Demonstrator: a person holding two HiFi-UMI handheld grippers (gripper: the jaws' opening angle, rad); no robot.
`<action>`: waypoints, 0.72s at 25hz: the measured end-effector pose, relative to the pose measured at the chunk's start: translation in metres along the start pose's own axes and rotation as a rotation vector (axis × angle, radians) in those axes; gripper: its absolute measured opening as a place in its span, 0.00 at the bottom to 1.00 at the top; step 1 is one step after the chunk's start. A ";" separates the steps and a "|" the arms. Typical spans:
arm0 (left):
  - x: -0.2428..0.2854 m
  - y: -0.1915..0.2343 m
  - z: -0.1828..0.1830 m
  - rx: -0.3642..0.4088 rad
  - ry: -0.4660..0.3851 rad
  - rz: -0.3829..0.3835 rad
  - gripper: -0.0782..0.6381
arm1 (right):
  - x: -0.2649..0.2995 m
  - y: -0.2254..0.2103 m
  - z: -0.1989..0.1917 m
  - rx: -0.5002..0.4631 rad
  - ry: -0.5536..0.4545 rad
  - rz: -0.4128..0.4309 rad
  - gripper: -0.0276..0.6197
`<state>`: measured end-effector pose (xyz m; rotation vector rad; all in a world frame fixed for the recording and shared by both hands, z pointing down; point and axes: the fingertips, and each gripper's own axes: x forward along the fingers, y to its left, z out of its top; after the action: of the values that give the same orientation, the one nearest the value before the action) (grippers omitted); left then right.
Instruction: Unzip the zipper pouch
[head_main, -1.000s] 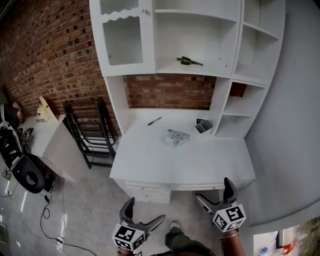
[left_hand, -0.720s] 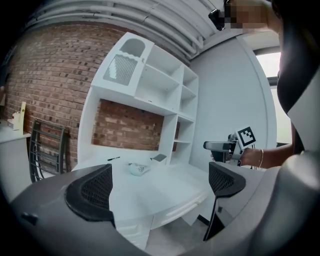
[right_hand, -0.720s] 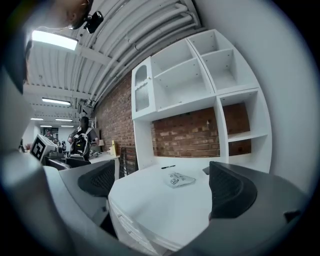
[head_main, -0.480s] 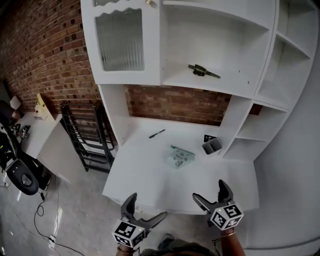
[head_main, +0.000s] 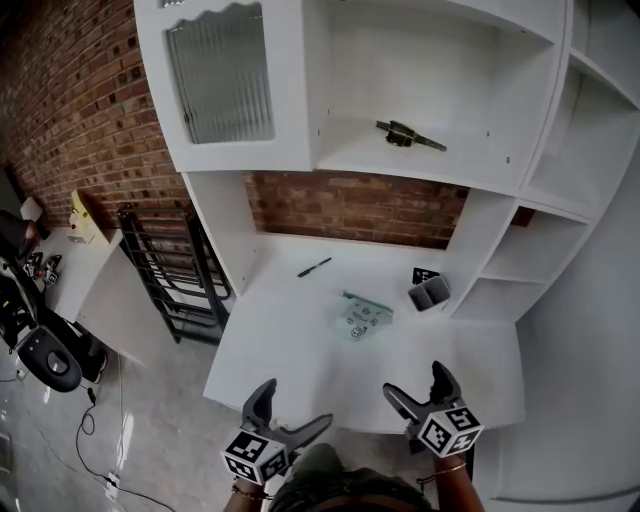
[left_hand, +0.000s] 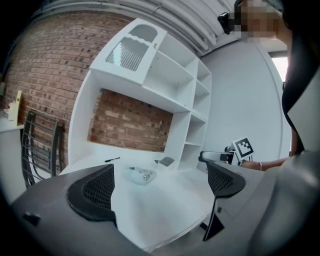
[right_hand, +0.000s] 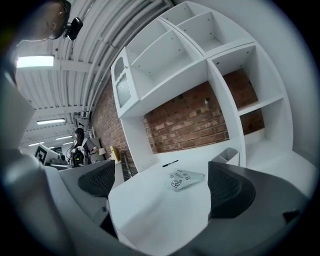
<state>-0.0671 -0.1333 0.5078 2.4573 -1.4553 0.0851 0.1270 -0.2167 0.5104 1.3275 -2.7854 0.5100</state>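
Note:
The zipper pouch (head_main: 362, 316) is a small clear bag with printed figures and a green edge, lying flat mid-desk; it also shows as the pouch (left_hand: 142, 175) and the pouch (right_hand: 184, 179) in the two gripper views. My left gripper (head_main: 296, 415) hovers open at the desk's near edge, left of centre. My right gripper (head_main: 418, 384) is open over the near edge, right of centre. Both stand well short of the pouch, nothing between their jaws.
A white desk (head_main: 300, 350) with a hutch of shelves sits against a brick wall. A black pen (head_main: 313, 267) lies behind the pouch, a small grey holder (head_main: 428, 292) to its right. A dark tool (head_main: 408, 135) rests on the shelf. A black rack (head_main: 170, 270) stands left.
The view has closed in on the desk and tilted up. Both grippers have come forward from over the floor to the desk's near edge, still open.

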 end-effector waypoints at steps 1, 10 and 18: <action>0.007 0.002 0.001 -0.024 0.008 -0.018 0.90 | -0.002 -0.004 0.000 0.010 -0.005 -0.018 0.92; 0.098 0.011 0.002 0.119 0.142 -0.180 0.90 | 0.004 -0.026 0.015 0.031 -0.053 -0.132 0.92; 0.180 0.064 -0.014 -0.048 0.291 -0.240 0.90 | -0.003 -0.029 0.028 0.030 -0.079 -0.219 0.92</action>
<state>-0.0330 -0.3112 0.5697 2.4374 -1.0252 0.3379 0.1545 -0.2393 0.4911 1.6681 -2.6548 0.5015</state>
